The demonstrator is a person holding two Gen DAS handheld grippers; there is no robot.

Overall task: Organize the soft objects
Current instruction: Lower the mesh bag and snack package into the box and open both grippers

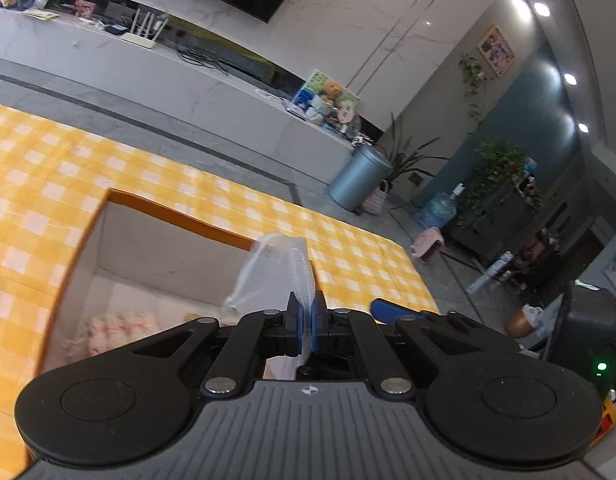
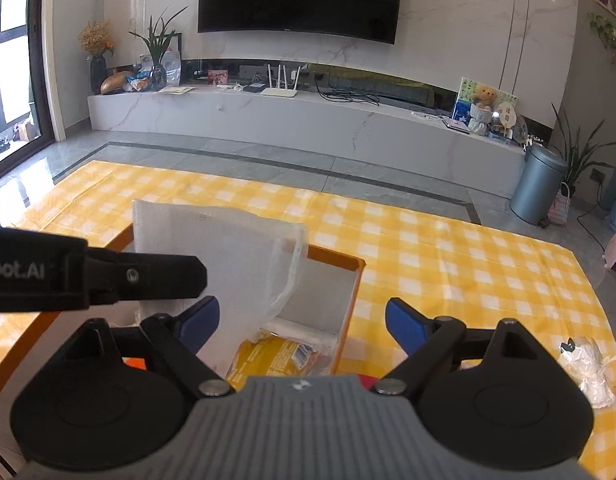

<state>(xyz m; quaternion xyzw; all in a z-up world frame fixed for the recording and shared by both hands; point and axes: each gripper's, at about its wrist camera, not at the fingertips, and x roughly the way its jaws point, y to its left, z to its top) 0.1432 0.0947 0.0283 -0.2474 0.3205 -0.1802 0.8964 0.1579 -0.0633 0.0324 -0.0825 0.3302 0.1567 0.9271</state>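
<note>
A big yellow checked cloth (image 2: 448,248) is covering the table. On it an orange box (image 2: 350,304) with white inside walls is sitting open. In the right wrist view the box is lying at about 9 o'clock from the middle of the cloth.

A white mesh bag (image 2: 236,252) is hanging over the box. The left gripper (image 1: 306,312) is pinching the bag's edge, with its blue fingers (image 1: 294,316) squeezed tight together on the mesh. In the right wrist view this gripper is reaching in from 9 o'clock.

The right gripper (image 2: 302,320) is standing wide open with nothing between its blue fingers (image 2: 404,324), and the bag is hanging just past its left finger.

Inside the box a yellow packet (image 2: 268,354) is lying on the bottom, and a fluffy pink and white thing (image 1: 122,330) is lying there too.

A small clear crinkly bag (image 2: 588,364) is lying on the cloth at 3 o'clock from the right gripper, well apart from the box
</note>
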